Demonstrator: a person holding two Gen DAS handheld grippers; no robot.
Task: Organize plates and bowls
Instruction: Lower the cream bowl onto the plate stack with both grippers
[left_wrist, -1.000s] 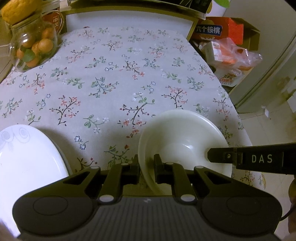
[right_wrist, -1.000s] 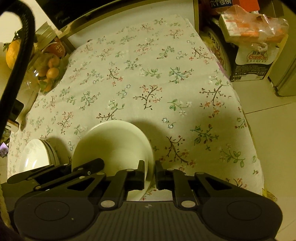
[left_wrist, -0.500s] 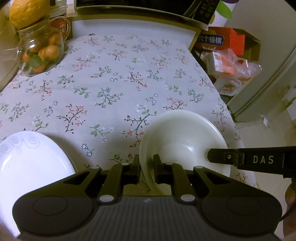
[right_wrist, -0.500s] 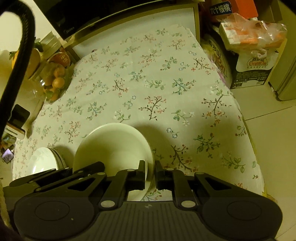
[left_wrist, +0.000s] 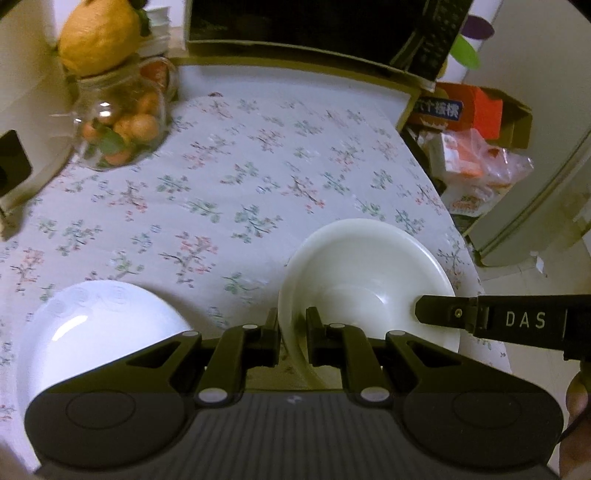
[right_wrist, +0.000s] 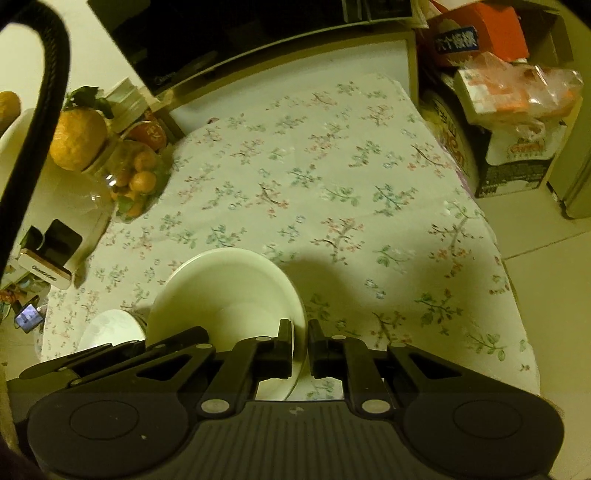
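Note:
A cream bowl (left_wrist: 365, 266) is held above the floral tablecloth by both grippers. My left gripper (left_wrist: 292, 325) is shut on the bowl's left rim. My right gripper (right_wrist: 301, 336) is shut on the bowl's (right_wrist: 229, 291) right rim; one of its fingers (left_wrist: 443, 314) reaches in from the right in the left wrist view. A white plate stack (left_wrist: 92, 328) lies on the table at the lower left, and it also shows in the right wrist view (right_wrist: 110, 328).
A glass jar of small oranges (left_wrist: 118, 129) with a large citrus on top stands at the far left. A dark box (left_wrist: 314, 29) lines the far edge. Boxes and bags (left_wrist: 476, 147) sit off the table's right side. A phone on a stand (right_wrist: 51, 254) is at the left.
Both grippers have lifted the bowl higher above the table. The table and plate stack look smaller and farther away.

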